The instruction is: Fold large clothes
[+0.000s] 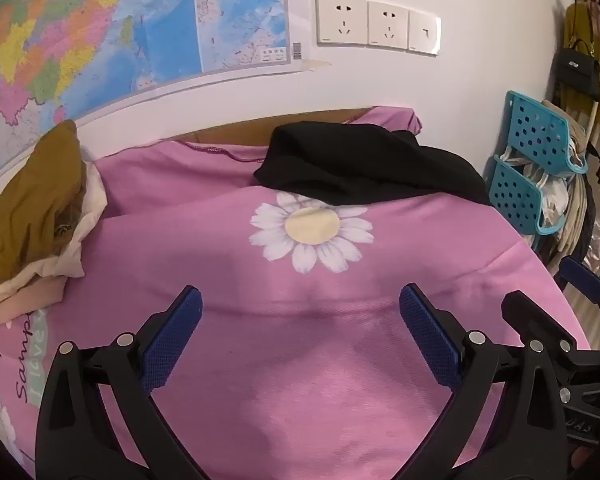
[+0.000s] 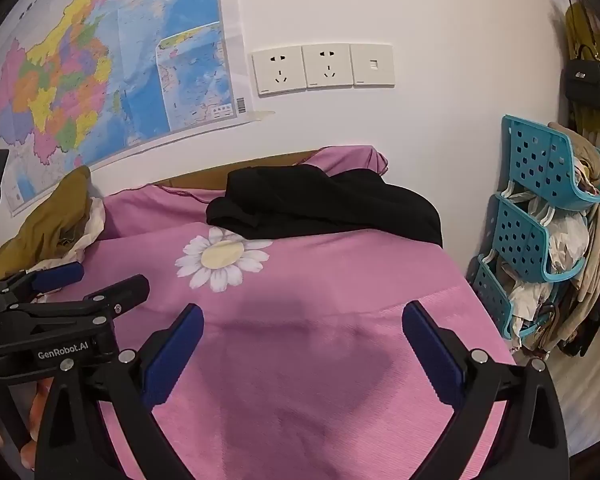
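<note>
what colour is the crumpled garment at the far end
Black crumpled garment, lying on pink cloth; clearest in right wrist view.

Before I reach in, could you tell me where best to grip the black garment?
Probably the near left hem of the black garment, where it lifts off the pink sheet above the daisy; come from the front, since both grippers are open and empty.

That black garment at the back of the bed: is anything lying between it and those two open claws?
Nothing visible does. Between both grippers, left and right, and the black garment lies only bare pink bedsheet with its printed daisy.
</note>
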A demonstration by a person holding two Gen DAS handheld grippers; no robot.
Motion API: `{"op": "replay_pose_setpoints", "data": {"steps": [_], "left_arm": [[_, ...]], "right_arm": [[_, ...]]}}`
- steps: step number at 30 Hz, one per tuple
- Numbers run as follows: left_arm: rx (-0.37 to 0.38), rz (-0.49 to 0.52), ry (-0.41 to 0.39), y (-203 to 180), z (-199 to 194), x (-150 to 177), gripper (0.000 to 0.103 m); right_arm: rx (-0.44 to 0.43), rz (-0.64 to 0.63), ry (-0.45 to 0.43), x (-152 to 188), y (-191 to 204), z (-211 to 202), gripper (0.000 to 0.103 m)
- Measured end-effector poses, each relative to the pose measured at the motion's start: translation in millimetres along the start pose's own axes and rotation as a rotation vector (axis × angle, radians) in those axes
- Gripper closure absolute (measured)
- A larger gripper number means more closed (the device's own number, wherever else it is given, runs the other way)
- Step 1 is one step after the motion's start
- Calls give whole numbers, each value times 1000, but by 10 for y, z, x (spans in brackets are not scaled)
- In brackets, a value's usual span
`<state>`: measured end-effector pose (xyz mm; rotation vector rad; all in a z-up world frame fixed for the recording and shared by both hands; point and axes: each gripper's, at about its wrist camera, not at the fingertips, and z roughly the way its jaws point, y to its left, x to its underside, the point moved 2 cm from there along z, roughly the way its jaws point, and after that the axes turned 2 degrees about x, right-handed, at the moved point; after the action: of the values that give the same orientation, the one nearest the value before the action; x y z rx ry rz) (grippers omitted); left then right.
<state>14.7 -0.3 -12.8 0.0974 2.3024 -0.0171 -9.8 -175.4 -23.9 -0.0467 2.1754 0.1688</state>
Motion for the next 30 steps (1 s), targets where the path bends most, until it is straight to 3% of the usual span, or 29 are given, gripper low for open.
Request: {"op": "replay_pose_setpoints", "data": {"steps": [30], "left_arm": [[24, -19, -14, -115, -4, -22, 6]], "right_arm": [[-4, 17, -4, -33, -80, -10, 6]]}}
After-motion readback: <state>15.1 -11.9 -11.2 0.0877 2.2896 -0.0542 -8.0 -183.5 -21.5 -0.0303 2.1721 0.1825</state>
